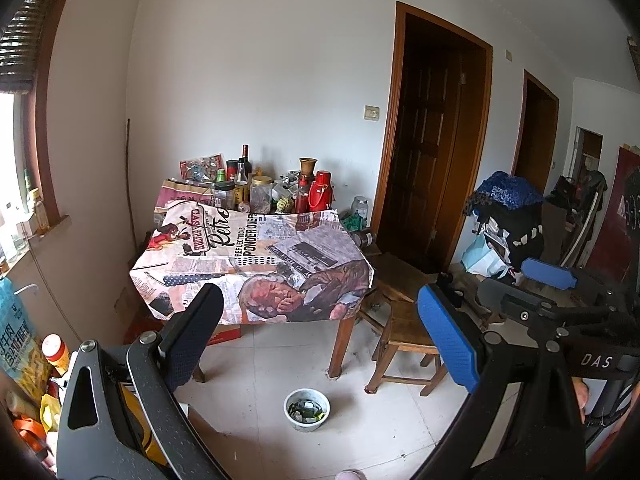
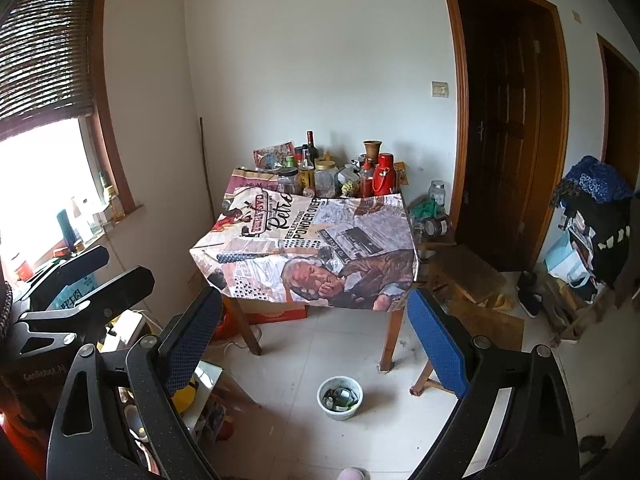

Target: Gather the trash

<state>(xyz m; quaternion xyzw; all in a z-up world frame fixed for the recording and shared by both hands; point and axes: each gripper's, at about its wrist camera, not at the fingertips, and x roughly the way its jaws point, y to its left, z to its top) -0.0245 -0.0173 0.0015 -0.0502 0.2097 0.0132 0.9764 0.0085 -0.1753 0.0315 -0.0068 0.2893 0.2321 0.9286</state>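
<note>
A white bowl holding green and dark scraps sits on the tiled floor in front of the table. The table wears a newspaper-print cloth, and bottles and jars crowd its far edge. My left gripper is held above the floor facing the table, open with nothing between its fingers; in the right wrist view it appears at the left. Beside it, my right gripper is also open with nothing in it, and shows at the right of the left wrist view.
A wooden stool stands right of the table. Dark wooden doors line the back wall. Bags and clothes pile up at the right. Packets and containers clutter the floor under the window.
</note>
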